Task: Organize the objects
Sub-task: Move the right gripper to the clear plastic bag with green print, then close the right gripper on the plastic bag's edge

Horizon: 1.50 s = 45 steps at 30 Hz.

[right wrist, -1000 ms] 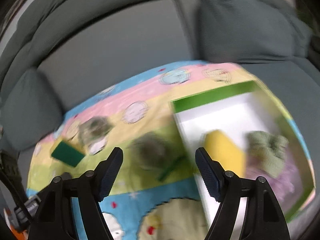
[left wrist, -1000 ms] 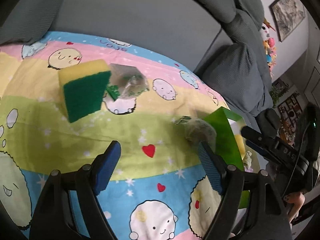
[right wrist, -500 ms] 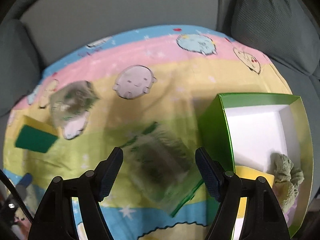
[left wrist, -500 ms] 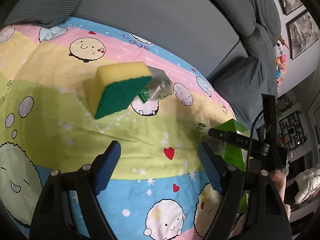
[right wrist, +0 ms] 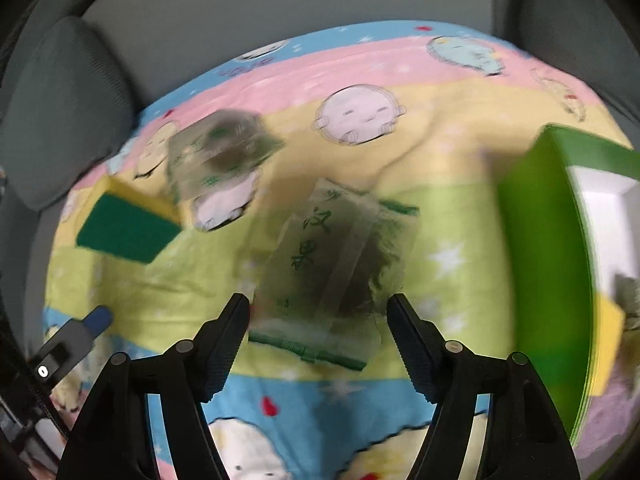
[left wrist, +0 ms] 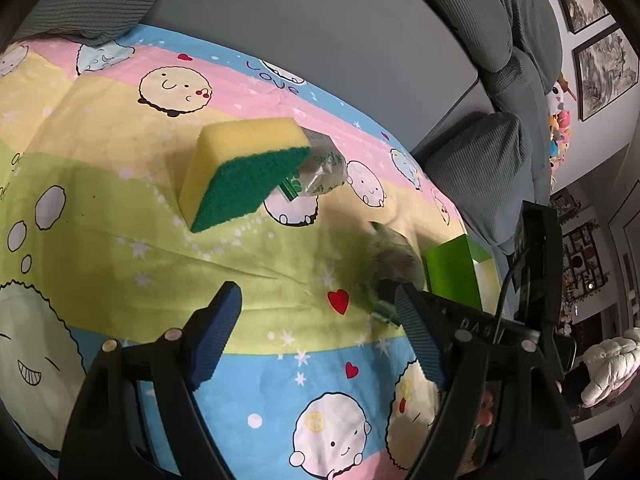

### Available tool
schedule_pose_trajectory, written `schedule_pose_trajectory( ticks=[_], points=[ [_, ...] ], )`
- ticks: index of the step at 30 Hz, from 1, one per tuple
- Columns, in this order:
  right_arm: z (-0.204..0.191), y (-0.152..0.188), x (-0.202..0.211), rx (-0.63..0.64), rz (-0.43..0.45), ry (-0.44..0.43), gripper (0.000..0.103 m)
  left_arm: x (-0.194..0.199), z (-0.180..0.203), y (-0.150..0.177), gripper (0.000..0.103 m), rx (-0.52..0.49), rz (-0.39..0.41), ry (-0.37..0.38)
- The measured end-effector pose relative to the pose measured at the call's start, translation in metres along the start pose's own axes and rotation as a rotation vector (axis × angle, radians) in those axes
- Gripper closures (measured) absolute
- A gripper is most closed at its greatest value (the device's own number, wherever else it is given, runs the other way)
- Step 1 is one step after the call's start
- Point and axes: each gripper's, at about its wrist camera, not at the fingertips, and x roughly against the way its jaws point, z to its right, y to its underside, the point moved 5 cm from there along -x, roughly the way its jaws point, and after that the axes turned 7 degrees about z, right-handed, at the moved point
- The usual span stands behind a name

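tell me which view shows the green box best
The right wrist view: the green box shows its outer wall, white inside and some contents, though blurred and cut off at the edge. The left wrist view shows only one green corner behind the right gripper.

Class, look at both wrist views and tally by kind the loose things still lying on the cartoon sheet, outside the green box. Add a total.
Yellow-and-green sponge: 1
Clear packets holding dark scourers: 2, one beside the sponge, one lying between the fingers of the closing right claw
Total: 3
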Motion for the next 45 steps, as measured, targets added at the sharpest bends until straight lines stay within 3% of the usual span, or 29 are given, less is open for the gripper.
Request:
schedule_pose_trajectory(
  ticks=[9, 18, 31, 35, 45],
  points=[
    [-0.023, 0.010, 0.000, 0.095, 0.052, 0.039, 0.038, -0.001, -0.008, -0.001, 0.025, 0.025, -0.004, -0.018],
    [-0.050, 0.046, 0.021, 0.159, 0.023, -0.120, 0.040, -0.008, -0.004, 0.005, 0.025, 0.014, -0.037, -0.024],
    [0.014, 0.038, 0.065, -0.090, 0.169, -0.251, 0.035, -0.032, 0.019, 0.031, 0.025, -0.020, -0.174, 0.026],
    [0.022, 0.034, 0.049, -0.164, 0.124, -0.313, 0.035, -0.044, 0.033, 0.045, 0.025, -0.043, -0.240, 0.063],
    [0.009, 0.035, 0.013, -0.152, 0.013, -0.332, 0.035, -0.064, 0.045, 0.068, 0.024, -0.114, -0.309, 0.020]
  ],
)
